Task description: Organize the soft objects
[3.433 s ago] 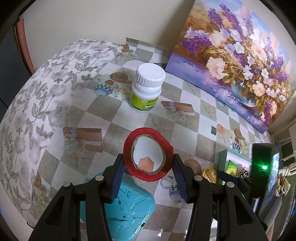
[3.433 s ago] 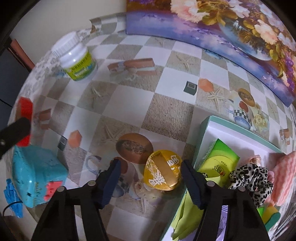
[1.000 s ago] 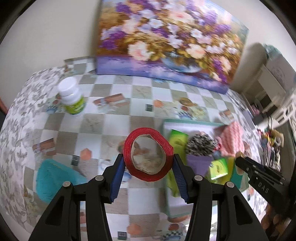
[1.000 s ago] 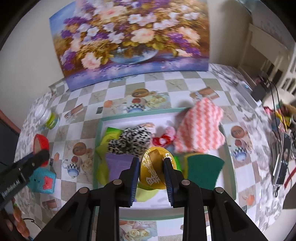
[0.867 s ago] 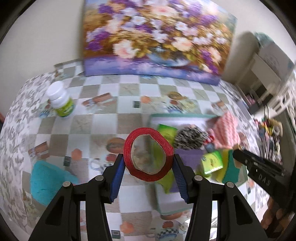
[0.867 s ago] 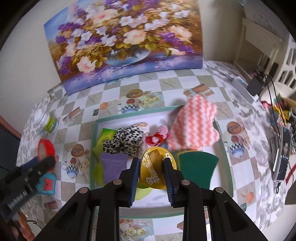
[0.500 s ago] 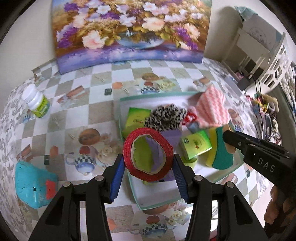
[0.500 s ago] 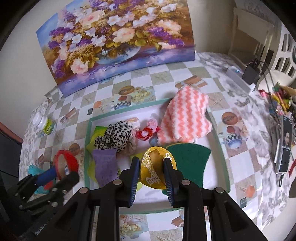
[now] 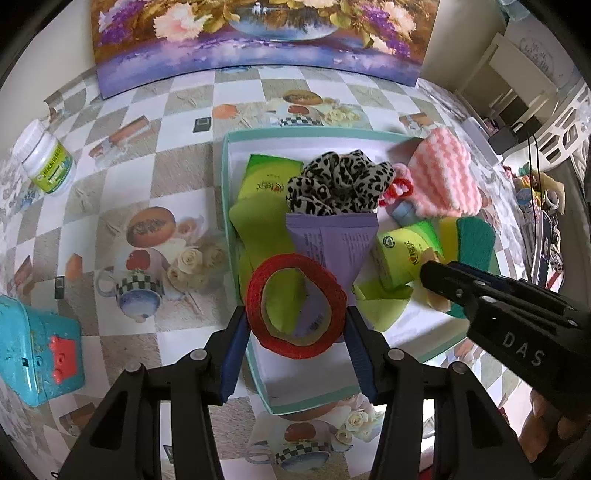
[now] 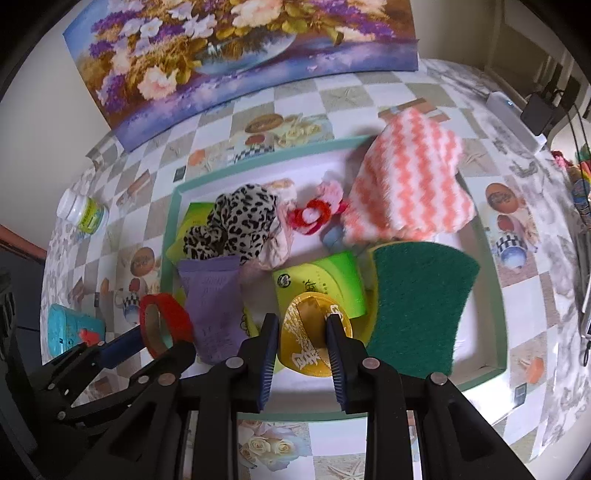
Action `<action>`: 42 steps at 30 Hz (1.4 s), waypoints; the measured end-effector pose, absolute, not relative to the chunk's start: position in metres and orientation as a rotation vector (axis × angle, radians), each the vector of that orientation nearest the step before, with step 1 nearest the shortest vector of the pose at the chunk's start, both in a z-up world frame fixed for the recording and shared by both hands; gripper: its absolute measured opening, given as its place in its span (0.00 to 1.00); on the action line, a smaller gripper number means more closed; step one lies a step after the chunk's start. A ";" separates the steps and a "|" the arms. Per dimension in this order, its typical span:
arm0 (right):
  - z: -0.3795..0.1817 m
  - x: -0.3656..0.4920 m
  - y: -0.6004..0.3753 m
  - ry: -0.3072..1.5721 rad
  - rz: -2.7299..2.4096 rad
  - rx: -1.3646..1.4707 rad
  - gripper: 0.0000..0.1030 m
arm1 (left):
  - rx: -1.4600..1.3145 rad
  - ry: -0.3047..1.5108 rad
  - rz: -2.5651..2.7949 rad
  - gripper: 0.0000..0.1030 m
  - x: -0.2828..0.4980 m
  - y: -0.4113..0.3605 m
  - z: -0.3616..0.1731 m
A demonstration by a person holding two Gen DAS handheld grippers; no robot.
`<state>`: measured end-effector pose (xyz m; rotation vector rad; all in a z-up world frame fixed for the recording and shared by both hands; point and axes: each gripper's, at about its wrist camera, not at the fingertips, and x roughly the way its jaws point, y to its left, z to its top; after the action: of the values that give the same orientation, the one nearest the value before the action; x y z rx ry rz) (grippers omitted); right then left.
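Observation:
My left gripper [image 9: 295,325] is shut on a red tape roll [image 9: 295,306] and holds it above the near left corner of the teal-rimmed tray [image 9: 236,258]. My right gripper [image 10: 301,343] is shut on a gold foil disc [image 10: 310,343] above the tray's front middle [image 10: 480,373]. The tray holds a leopard scrunchie [image 9: 340,184], a pink zigzag cloth [image 10: 406,173], a green sponge [image 10: 417,302], a purple packet [image 10: 214,295] and green packets [image 10: 321,280]. The red tape roll also shows in the right wrist view [image 10: 162,325].
A white pill bottle [image 9: 46,162] stands at the far left of the checkered tablecloth. A turquoise toy box [image 9: 33,354] lies at the near left. A flower painting [image 9: 258,33] leans at the back. Cables and clutter lie beyond the table's right edge [image 9: 539,206].
Both grippers have come lower and closer over the tray with their loads. The left gripper has swung right from the bare tablecloth to above the tray's left corner.

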<state>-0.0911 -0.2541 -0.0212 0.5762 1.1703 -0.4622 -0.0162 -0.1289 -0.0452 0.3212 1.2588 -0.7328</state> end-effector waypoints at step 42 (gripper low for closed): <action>-0.016 -0.086 -0.256 1.175 -0.539 0.503 0.78 | 0.220 1.155 -0.502 0.87 0.017 -0.088 -0.031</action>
<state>-0.0860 -0.2555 -0.0156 0.5031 1.1753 -0.5394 0.0167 -0.0884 -0.0307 0.2201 1.1549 -0.5015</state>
